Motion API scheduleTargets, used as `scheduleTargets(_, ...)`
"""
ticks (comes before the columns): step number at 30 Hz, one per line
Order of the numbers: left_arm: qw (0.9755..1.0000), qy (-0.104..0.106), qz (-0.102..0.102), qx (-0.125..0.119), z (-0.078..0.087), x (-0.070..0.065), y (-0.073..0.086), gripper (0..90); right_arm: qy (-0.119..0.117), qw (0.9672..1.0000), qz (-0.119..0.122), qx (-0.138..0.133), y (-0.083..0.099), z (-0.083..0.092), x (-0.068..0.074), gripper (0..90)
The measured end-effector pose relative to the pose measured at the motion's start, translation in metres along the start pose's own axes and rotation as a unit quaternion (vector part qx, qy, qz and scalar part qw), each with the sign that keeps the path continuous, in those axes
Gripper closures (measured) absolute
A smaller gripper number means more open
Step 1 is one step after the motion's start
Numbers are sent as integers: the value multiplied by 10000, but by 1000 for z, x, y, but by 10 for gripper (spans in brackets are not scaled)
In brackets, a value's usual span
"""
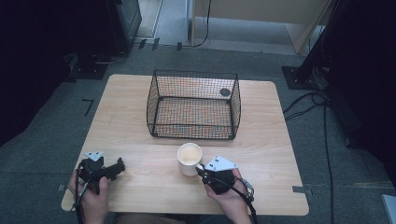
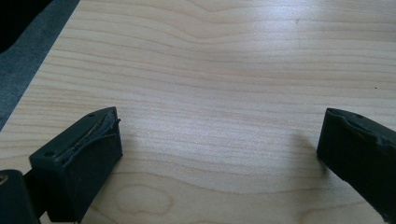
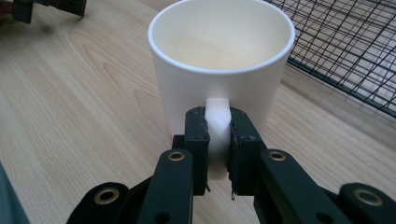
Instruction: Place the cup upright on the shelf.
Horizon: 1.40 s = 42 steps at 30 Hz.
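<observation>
One white mug [image 1: 189,158] stands on the table [image 1: 140,182] before one wire basket [image 1: 194,105]. Right gripper [image 3: 218,135] jaws clamp its handle; left gripper [image 2: 219,144] jaws apart over bare wood.

We are looking down on a light wooden table [image 1: 140,98] with rounded corners, standing on grey carpet floor [image 1: 42,140]. Dark curtains [image 1: 28,56] are hanging at the left, and more dark drapery [image 1: 369,70] is closing off the right side. Black cables [image 1: 317,107] are trailing across the floor to the right of the table. Beyond the far edge we are seeing what may be a pale wooden cabinet [image 1: 261,14], though it is cropped. Soft light is falling evenly, leaving a sheen on the wood grain.
</observation>
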<state>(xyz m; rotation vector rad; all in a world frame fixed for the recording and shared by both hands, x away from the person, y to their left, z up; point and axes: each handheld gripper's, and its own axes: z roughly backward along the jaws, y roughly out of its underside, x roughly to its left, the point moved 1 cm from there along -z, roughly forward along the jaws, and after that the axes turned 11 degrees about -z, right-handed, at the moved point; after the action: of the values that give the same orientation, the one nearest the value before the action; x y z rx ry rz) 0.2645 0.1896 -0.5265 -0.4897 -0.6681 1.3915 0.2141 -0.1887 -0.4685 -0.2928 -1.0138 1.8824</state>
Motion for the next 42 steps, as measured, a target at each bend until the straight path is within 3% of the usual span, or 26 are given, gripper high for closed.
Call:
scheduleTargets(16,10000,1,0,0,0,0,0,1,-164,9998,6,-116,-12,12,0,809)
scheduleTargets(42,10000,-1,3,-2,0,0,0,1,-417,9982,204,-390,-56,38,2,808)
